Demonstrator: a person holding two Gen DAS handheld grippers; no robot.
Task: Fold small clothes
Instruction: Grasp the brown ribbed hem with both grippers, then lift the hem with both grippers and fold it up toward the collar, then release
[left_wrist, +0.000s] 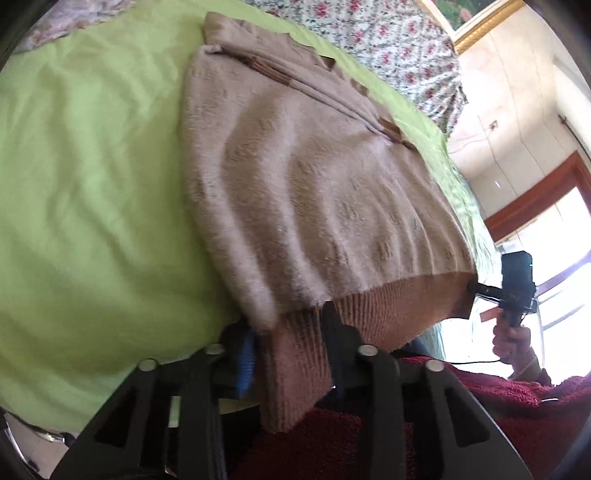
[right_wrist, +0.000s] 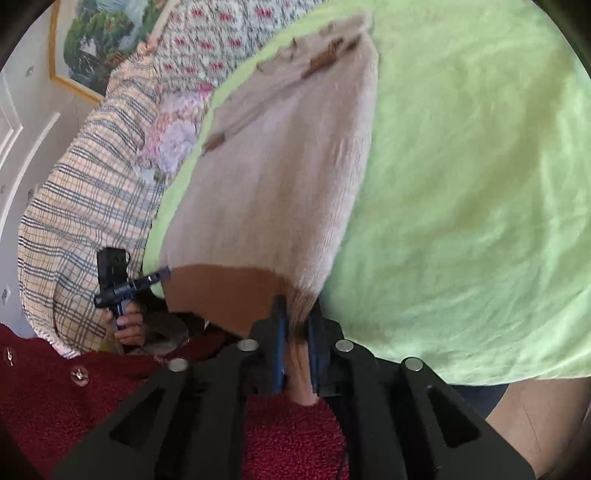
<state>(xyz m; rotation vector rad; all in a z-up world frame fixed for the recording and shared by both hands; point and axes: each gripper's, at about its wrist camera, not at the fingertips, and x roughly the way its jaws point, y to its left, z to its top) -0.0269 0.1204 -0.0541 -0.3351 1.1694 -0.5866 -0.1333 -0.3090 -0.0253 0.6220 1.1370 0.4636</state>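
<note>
A fuzzy beige knitted sweater (left_wrist: 303, 177) with brown trim lies on a green sheet (left_wrist: 92, 184), its ribbed hem toward me. My left gripper (left_wrist: 291, 332) is shut on one corner of the ribbed hem. My right gripper (right_wrist: 295, 325) is shut on the other hem corner; the sweater (right_wrist: 280, 177) stretches away from it. The hem is lifted and pulled taut between the two grippers. The right gripper also shows in the left wrist view (left_wrist: 474, 286), and the left gripper in the right wrist view (right_wrist: 162, 275), each at a hem corner.
A floral bedspread (left_wrist: 388, 33) and a plaid cover (right_wrist: 85, 206) lie beyond the green sheet (right_wrist: 480, 184). The person's dark red garment (right_wrist: 55, 398) is below the grippers. A framed picture (right_wrist: 96, 40) hangs on the wall; a window (left_wrist: 561, 236) is at the right.
</note>
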